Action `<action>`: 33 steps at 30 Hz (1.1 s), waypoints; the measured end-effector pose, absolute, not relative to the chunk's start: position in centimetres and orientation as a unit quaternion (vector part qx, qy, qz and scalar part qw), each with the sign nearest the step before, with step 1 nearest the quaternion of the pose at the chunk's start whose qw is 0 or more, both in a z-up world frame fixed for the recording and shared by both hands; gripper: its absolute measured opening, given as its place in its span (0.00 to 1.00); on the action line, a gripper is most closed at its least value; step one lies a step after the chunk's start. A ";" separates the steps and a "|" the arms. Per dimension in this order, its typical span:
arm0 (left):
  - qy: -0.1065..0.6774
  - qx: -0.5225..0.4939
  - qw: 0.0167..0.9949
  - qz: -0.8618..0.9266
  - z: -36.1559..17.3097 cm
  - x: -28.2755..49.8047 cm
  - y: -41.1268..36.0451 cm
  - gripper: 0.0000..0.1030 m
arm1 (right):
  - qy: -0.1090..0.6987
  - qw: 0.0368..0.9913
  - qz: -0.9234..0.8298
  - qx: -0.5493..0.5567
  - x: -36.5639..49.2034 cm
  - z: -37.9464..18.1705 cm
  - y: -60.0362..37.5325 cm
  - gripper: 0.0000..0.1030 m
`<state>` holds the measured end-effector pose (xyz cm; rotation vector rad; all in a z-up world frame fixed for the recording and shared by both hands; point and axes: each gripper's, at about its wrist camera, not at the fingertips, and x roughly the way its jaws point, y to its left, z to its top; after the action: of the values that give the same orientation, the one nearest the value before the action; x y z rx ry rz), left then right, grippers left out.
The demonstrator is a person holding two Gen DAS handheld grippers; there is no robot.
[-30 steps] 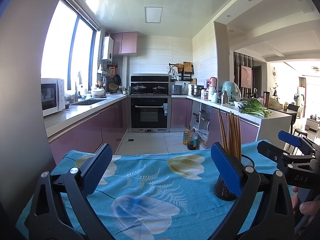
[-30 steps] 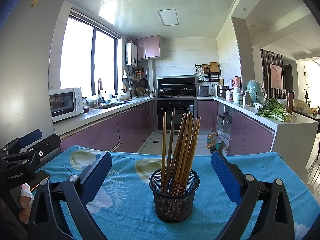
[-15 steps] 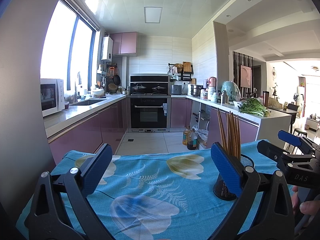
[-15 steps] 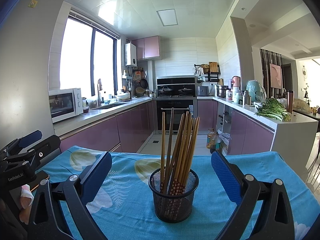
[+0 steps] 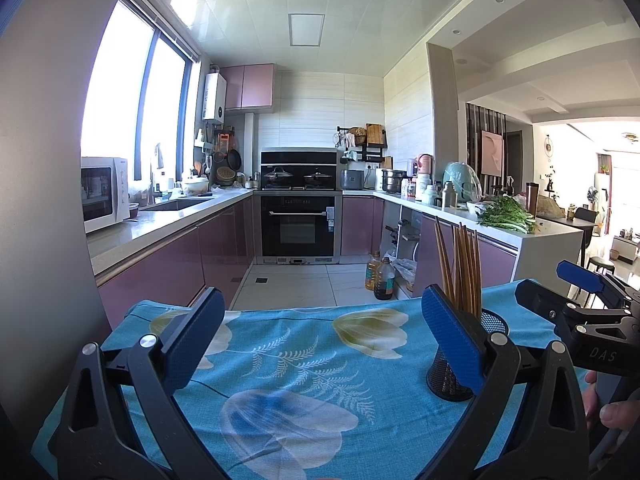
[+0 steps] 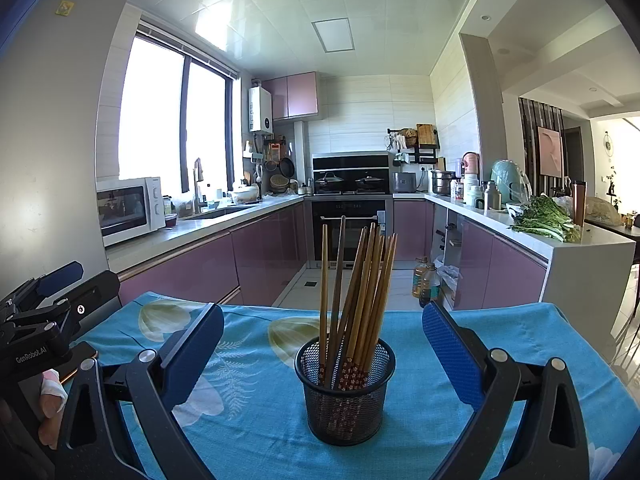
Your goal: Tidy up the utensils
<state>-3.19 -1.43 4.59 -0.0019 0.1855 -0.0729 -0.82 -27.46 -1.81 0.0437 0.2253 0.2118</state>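
Blue floral tablecloth covers the table right up front, kitchen stretching out behind it. Closest in, the right gripper has its jaws spread wide with nothing between the pads except air, and the black mesh holder sits on the cloth straight ahead of it, centred in the gap but not touched. It's stuffed with wooden chopsticks standing up and leaning a bit to the right. The left gripper is also wide open over bare cloth, off to the left of the holder; from its camera the holder peeks out behind its right pad. Each gripper shows up at the edge of the other's view, fingers of the person's hand wrapped around the handle. Further back: purple cabinets, a white microwave on the left counter, a bunch of greens on the right counter, and the black oven at the far wall.
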 end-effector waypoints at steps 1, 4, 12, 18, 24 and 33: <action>0.093 -0.001 0.995 -0.037 4.6 -3.1 -1.5 0.94 | 0.112 0.988 0.105 0.022 -0.8 -1.8 -27.5 0.93; 0.093 -0.001 0.995 -0.037 4.6 -3.1 -1.5 0.94 | 0.113 0.988 0.105 0.022 -0.8 -1.8 -27.5 0.93; 0.093 -0.001 0.995 -0.037 4.6 -3.0 -1.5 0.94 | 0.113 0.988 0.104 0.022 -0.9 -1.9 -27.5 0.93; 0.092 -0.002 0.995 -0.036 4.6 -3.0 -1.6 0.94 | 0.112 0.988 0.103 0.022 -0.9 -1.9 -27.4 0.93; 0.093 -0.002 0.995 -0.036 4.6 -3.0 -1.6 0.94 | 0.113 0.988 0.103 0.022 -0.9 -1.9 -27.3 0.93; 0.093 -0.002 0.995 -0.036 4.5 -3.0 -1.6 0.94 | 0.112 0.988 0.102 0.023 -1.0 -1.9 -27.0 0.93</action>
<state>-3.02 -1.63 4.53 -0.0032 0.1858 -0.0731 -0.97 -27.01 -1.90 0.0468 0.2254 0.2045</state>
